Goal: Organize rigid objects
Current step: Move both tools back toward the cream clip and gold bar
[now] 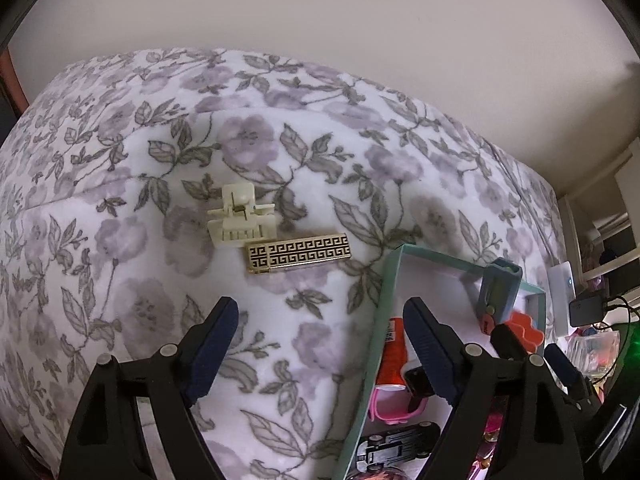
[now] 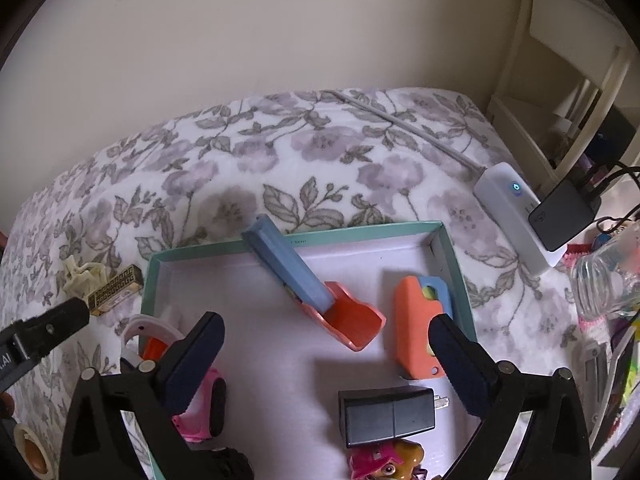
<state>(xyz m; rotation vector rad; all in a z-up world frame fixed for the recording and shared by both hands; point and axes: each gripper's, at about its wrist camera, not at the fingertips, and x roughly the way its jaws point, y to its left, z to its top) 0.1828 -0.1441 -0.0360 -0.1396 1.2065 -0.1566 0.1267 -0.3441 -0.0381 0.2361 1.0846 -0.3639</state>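
Observation:
A cream hair claw clip (image 1: 240, 216) and a gold-and-black patterned bar (image 1: 299, 255) lie side by side on the floral blanket (image 1: 120, 200), left of a teal-rimmed box (image 1: 386, 276). My left gripper (image 1: 320, 344) is open and empty, a short way in front of them. My right gripper (image 2: 326, 364) is open and empty above the box (image 2: 296, 240). Inside the box lie a blue-and-orange scoop toy (image 2: 320, 292), an orange-and-blue block (image 2: 416, 328), a black charger (image 2: 386, 416), a pink watch (image 2: 200, 404) and a toy figure (image 2: 384, 460). The clip (image 2: 82, 274) and bar (image 2: 116, 290) also show there.
A white power bank (image 2: 516, 216) with a cable and a black adapter (image 2: 560, 212) lie on the blanket at right. A clear bottle (image 2: 608, 276) and clutter stand at the right edge. A toy car (image 1: 396, 446) lies in the box. The wall is behind the bed.

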